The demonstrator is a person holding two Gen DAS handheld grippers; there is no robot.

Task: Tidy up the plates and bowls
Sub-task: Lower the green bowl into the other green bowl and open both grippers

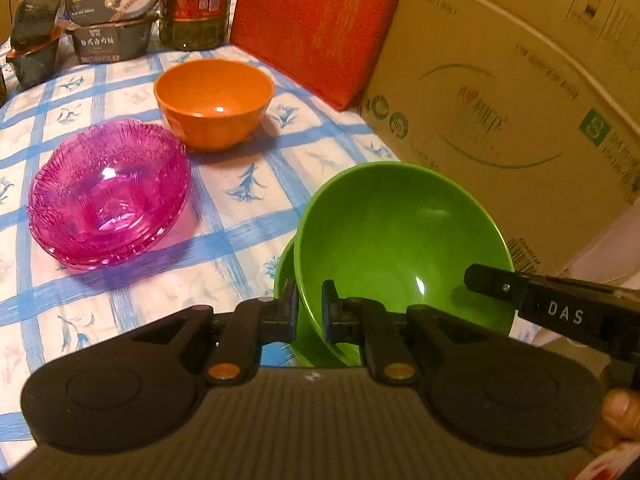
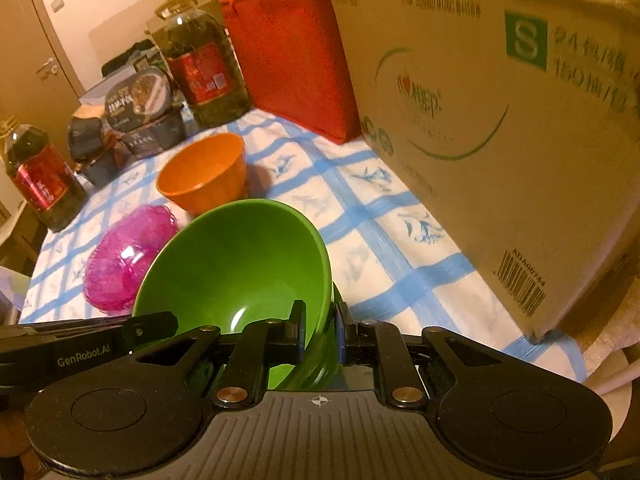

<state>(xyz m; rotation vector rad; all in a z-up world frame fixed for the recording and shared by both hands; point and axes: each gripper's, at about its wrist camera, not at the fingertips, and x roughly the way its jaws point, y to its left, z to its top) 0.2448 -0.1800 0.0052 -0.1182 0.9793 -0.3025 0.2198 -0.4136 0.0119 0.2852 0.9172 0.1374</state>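
A green bowl [image 1: 392, 240] [image 2: 240, 264] hangs tilted above the blue-checked tablecloth [image 1: 224, 248], held from both sides. My left gripper [image 1: 310, 306] is shut on its near rim, one pad inside and one outside. My right gripper [image 2: 320, 322] is shut on the opposite rim. A second green rim [image 1: 282, 276] shows just under the bowl, as if nested. Left of it sits a stack of pink glass bowls [image 1: 108, 192] [image 2: 128, 256]. An orange bowl [image 1: 214, 100] [image 2: 204, 176] stands behind them. Neither gripper touches those.
A large cardboard box [image 1: 500, 112] [image 2: 500, 140] walls off the right side, with a red bag [image 1: 320, 24] [image 2: 292, 60] beside it. At the back stand a big jar [image 2: 200, 60], stacked food tubs [image 1: 112, 12] and a dark bottle [image 2: 40, 172].
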